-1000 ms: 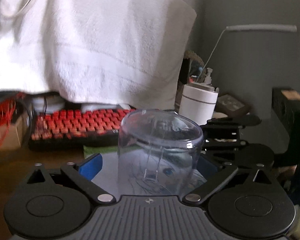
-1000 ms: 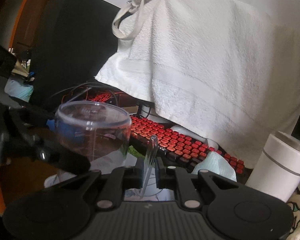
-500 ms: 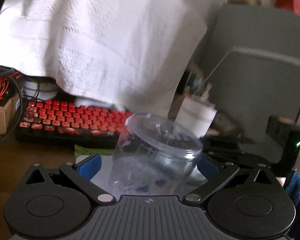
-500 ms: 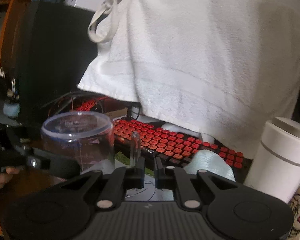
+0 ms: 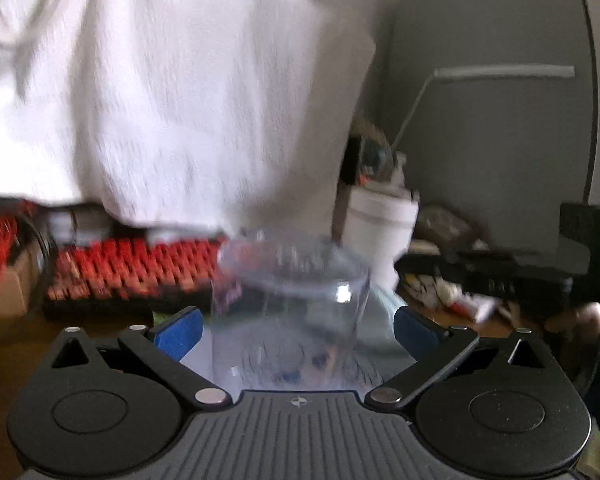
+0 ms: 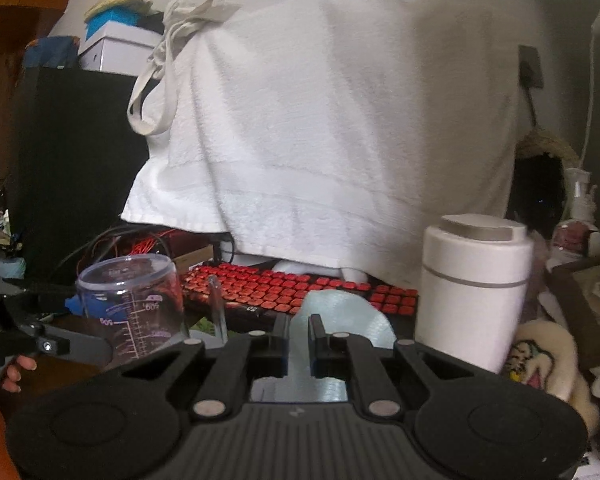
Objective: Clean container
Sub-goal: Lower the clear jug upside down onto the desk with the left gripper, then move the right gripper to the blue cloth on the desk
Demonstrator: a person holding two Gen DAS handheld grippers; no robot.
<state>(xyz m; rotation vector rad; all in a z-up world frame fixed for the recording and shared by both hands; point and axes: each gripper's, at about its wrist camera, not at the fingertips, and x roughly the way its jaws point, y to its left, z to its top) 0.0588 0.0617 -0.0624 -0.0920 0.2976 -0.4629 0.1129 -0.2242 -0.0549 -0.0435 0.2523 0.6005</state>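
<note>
Behind everything, a big white towel (image 6: 340,120) draped over the back of the surface. Below its hem, a red-keyed keyboard (image 6: 300,292). To the right of that, a white lidded canister (image 6: 472,292). Nearer and to the left, the clear graduated container (image 6: 132,300), mouth down, its scale reading upside down, standing between the wide-apart blue pads of the left gripper (image 5: 296,330). Blurred there, so cannot tell whether pressed or merely flanked. Smallest, a pale cloth (image 6: 344,316) just ahead of the right gripper (image 6: 298,336). Jaws drawn together to a slit with cloth showing through it; nipped or only behind, not clear.

Judged as the approach before wiping. Keep the container steady and upright in the left. Bring the cloth across to its wall slowly, clear of the canister and the keys. Press lightly, since thin clear plastic is likely to slip or tip under a sideways push.
</note>
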